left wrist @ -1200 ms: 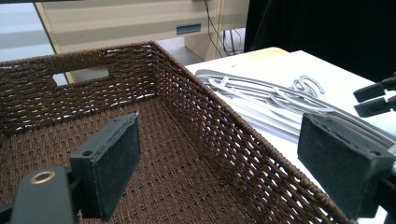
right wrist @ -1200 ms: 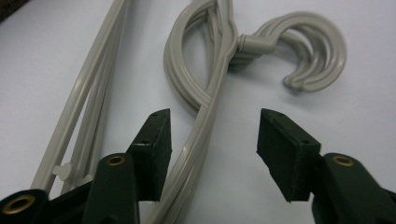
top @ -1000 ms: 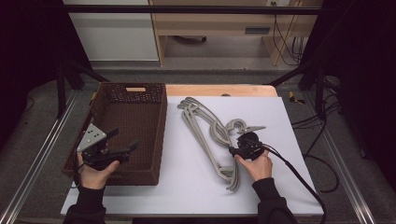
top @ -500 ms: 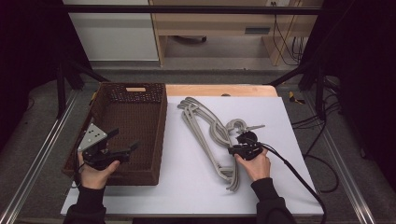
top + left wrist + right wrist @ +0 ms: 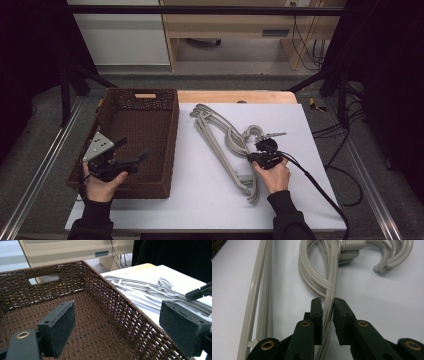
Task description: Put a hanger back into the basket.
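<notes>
Two grippers: the right gripper (image 5: 327, 305) has just been closing on a hanger (image 5: 329, 287) arm, the left gripper (image 5: 125, 327) is wide above the basket (image 5: 120, 307)

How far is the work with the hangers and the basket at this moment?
Done: nothing is in the basket yet; its woven bottom is bare. In hand: the right gripper has just been closing its jaws on one arm of the top hanger, with the bar between the pads. The left gripper waits open over the basket. Left: probably to lift this hanger across, and the rest of the pile of hangers still lies on the table.
</notes>
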`<state>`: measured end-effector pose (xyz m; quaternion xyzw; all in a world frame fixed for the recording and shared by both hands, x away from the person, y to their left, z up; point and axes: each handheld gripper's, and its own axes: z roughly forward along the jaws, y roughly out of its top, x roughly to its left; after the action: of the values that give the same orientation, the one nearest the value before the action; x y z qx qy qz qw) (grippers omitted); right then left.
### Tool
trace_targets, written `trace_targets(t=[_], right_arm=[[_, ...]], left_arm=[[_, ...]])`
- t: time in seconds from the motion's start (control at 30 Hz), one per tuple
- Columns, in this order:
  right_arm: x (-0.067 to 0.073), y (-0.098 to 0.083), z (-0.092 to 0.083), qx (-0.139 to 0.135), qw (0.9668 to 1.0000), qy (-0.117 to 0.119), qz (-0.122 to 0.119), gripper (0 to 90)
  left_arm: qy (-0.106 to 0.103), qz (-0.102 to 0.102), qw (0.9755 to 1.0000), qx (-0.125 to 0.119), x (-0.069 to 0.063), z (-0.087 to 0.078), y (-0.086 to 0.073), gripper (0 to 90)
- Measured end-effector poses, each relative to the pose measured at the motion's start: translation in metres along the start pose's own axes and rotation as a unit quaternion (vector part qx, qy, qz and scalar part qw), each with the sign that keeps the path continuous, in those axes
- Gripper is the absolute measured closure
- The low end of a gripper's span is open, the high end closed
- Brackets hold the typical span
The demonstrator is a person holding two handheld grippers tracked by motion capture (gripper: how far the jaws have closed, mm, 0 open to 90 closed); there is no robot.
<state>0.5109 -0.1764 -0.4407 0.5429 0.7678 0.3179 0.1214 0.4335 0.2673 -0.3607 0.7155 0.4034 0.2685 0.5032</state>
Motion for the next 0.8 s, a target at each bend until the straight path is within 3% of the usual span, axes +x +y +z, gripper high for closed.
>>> trace_targets(t=[0.23, 0.5, 0.63, 0.8], right_arm=[[0.001, 0.001, -0.002, -0.003, 1.0, 0.0, -0.004, 80.4], [0.003, -0.001, 0.005, 0.014, 0.9998, -0.01, -0.009, 64.2], [0.004, -0.003, 0.012, 0.027, 0.9993, -0.019, -0.017, 68.7], [0.006, -0.001, 0.008, 0.016, 0.9994, -0.027, -0.015, 74.3]], left_arm=[[0.0, 0.001, 1.0, 0.002, 0.0, 0.001, 0.0, 13.1], [0.0, 0.002, 1.0, 0.003, 0.0, 0.001, 0.0, 13.1], [0.0, 0.002, 1.0, 0.004, 0.0, 0.001, 0.0, 13.2], [0.001, 0.0, 1.0, 0.004, 0.001, 0.001, -0.001, 13.2]])
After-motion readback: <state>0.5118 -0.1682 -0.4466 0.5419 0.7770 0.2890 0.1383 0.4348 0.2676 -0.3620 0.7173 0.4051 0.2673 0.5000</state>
